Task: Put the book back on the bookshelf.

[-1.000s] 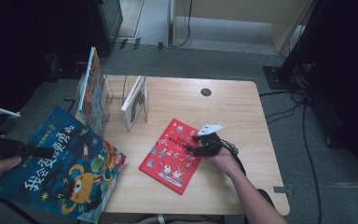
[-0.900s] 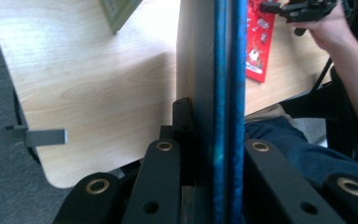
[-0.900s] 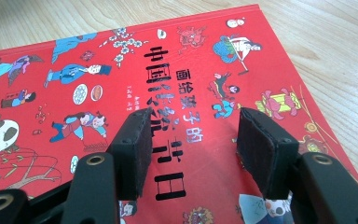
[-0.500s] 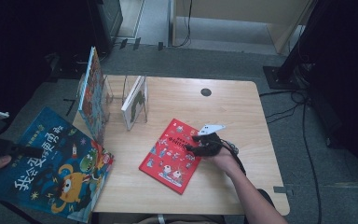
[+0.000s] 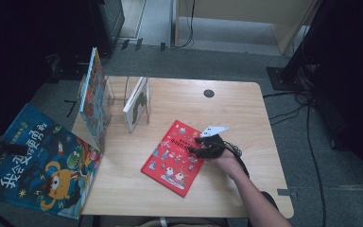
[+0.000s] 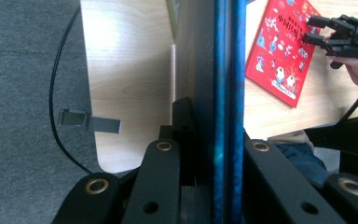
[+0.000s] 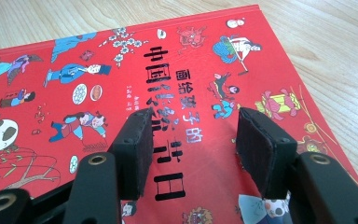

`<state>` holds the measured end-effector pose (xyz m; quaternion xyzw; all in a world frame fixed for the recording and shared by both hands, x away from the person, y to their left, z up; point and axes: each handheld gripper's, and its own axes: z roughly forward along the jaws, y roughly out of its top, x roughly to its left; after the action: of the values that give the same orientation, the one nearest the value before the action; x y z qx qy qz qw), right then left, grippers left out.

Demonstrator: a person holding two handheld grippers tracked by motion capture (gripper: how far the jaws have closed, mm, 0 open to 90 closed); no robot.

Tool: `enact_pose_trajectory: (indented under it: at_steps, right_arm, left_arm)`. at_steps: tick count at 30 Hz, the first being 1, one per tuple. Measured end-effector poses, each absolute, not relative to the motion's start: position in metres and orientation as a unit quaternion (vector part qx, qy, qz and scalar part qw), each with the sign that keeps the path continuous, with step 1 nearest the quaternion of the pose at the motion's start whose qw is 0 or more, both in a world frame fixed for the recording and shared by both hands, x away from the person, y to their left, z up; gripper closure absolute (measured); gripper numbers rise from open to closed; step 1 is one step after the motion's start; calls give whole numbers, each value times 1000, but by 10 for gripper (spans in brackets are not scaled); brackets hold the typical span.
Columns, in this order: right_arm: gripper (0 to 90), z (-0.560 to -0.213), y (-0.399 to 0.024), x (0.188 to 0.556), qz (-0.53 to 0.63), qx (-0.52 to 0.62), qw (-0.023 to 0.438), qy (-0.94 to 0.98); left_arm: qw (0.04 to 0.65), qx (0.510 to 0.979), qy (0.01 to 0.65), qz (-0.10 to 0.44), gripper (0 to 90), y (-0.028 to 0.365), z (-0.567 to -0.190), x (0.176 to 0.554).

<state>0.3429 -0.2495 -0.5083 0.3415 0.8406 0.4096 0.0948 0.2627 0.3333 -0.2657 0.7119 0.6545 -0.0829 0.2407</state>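
Your left claw (image 6: 205,154) pinching blue book (image 5: 38,163), held off tabletop's (image 5: 227,111) left edge, not racked yet. Your right claw (image 5: 199,144) spread, pads resting on red book (image 5: 172,158), flat mid-tabletop. Rack (image 5: 118,97) holds two books upright. Blue book large, thin, cartoon-monster cover.

1. The far right of the wooden table (image 5: 246,109) lies bare, open to a passing hand, with a small dark round spot (image 5: 209,93) flush in its top.
2. At the far left, a clear book rack (image 5: 123,94) with an upright white book (image 5: 136,104) and a tall picture book (image 5: 93,99) blocks the way.
3. Mid-table, the flat red book (image 5: 172,156) takes the near ground, the right gripper (image 5: 199,144) above it.
4. Off the near left edge, the big blue book (image 5: 42,163) bars entry.
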Motion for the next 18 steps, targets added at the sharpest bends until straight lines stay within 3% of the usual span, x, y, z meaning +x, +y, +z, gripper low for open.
enact_pose_trajectory:
  at_steps: [18]
  right_arm:
    - [463, -508, -249, 342, 409, 341, 92, 841]
  left_arm:
    - [237, 697, 672, -77, 830, 348, -256, 278]
